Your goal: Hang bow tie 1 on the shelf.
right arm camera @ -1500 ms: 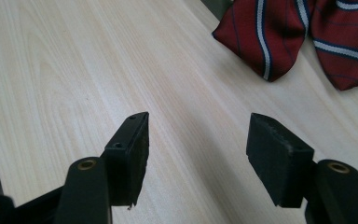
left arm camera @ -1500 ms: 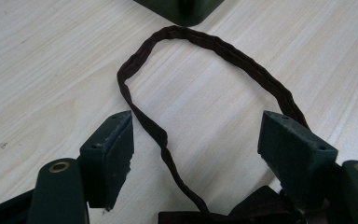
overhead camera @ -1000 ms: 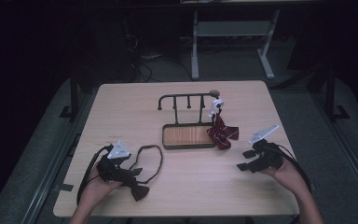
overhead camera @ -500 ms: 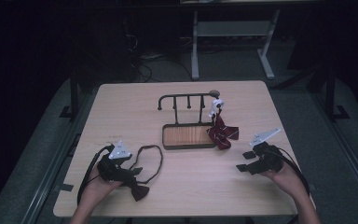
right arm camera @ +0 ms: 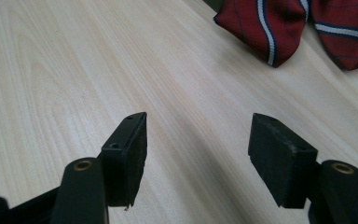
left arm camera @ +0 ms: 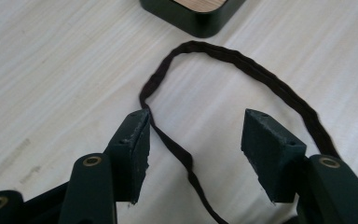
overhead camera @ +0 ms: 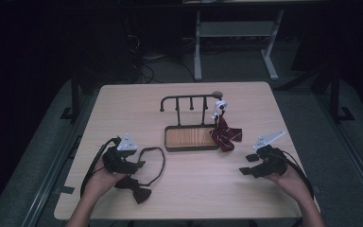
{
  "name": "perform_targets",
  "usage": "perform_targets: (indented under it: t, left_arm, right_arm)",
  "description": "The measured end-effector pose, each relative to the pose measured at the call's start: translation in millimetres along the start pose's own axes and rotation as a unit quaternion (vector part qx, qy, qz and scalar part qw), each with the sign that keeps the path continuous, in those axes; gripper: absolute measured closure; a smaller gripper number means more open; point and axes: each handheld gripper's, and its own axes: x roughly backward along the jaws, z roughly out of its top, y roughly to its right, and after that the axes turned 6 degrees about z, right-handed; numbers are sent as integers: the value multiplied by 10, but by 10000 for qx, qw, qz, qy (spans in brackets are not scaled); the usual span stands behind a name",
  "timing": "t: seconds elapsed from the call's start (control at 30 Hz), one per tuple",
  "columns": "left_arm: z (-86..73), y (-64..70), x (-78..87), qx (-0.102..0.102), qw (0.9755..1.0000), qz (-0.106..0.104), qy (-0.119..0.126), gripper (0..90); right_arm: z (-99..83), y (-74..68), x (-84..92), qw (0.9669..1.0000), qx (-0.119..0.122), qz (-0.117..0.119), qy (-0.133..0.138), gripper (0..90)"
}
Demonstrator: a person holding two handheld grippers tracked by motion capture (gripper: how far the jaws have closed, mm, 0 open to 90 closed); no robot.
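At the wooden table [overhead camera: 123, 104], my left gripper [left arm camera: 193, 140] has just been narrowing its jaws around the dark strap [left arm camera: 242, 65] of a dark bow tie [overhead camera: 137, 191], though the pads have not yet pressed on it: the left gripper view shows the strap running up between them, brushing past the left pad before looping toward a corner of the black tray [left arm camera: 191, 23]. From the high view, the bow itself lies just below my left hand [overhead camera: 101, 177], near the table's front edge. My right gripper [right arm camera: 198, 140] hangs released over bare wood; its own view catches the red striped bow tie [right arm camera: 270, 23] ahead, which the high view places draped at the tray's right end beneath the hook rack [overhead camera: 189, 98].
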Motion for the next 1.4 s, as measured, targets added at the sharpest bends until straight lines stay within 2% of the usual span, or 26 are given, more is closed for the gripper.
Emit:
perform_targets:
  t: [0.07, 0.27, 0.37, 0.47, 0.5, 0.63, 0.73, 1.0, 1.03, 1.07, 1.1, 1.13, 1.17, 1.4]
  left_arm:
    - [44, -19, -11, -46, 10000, 9, -32, 435]
    - [153, -81, -42, -154, 9997, -9, -184, 460]
    - [234, -136, -108, -191, 9992, -70, -349, 474]
    - [276, -157, -150, -205, 9989, -89, -409, 491]
    - [318, -172, -193, -198, 9984, -126, -520, 500]
    - [388, -198, -266, -266, 9976, -151, -624, 535]
    - [419, -234, -323, -263, 9964, -139, -790, 555]
    - [435, -337, -462, -212, 9940, -156, -1065, 630]
    - [416, -355, -525, -234, 9917, -170, -1252, 642]
    - [416, -355, -525, -234, 9917, -170, -1252, 649]
    - [406, -372, -561, -262, 9903, -182, -1352, 649]
    - [396, -376, -585, -203, 9899, -198, -1390, 660]
    - [391, -379, -599, -144, 9896, -204, -1413, 665]
    - [370, -405, -659, -127, 9875, -328, -1536, 748]
  right_arm:
    - [-5, 9, -13, 10000, 46, 12, -16, 369]
    - [-14, 15, -31, 10000, -8, 47, -28, 364]
    - [-14, 13, -35, 10000, -18, 48, -28, 363]
    - [-17, 17, -34, 10000, -26, 44, -35, 363]
    - [-18, 18, -30, 10000, -19, 33, -45, 363]
    - [-21, 23, -30, 10000, 5, 39, -50, 362]
    - [-24, 23, -27, 10000, 11, 34, -25, 362]
    - [-24, 23, -32, 10000, 6, 49, -41, 359]
    - [-26, 25, -34, 10000, 7, 48, -39, 359]
    - [-26, 25, -34, 10000, 7, 48, -39, 359]
    - [-28, 28, -34, 10000, 7, 53, -31, 359]
    - [-31, 32, -35, 10000, 12, 51, -18, 358]
    - [-33, 33, -34, 10000, 7, 44, -16, 358]
    - [-25, 20, -44, 10000, 23, 57, -38, 358]
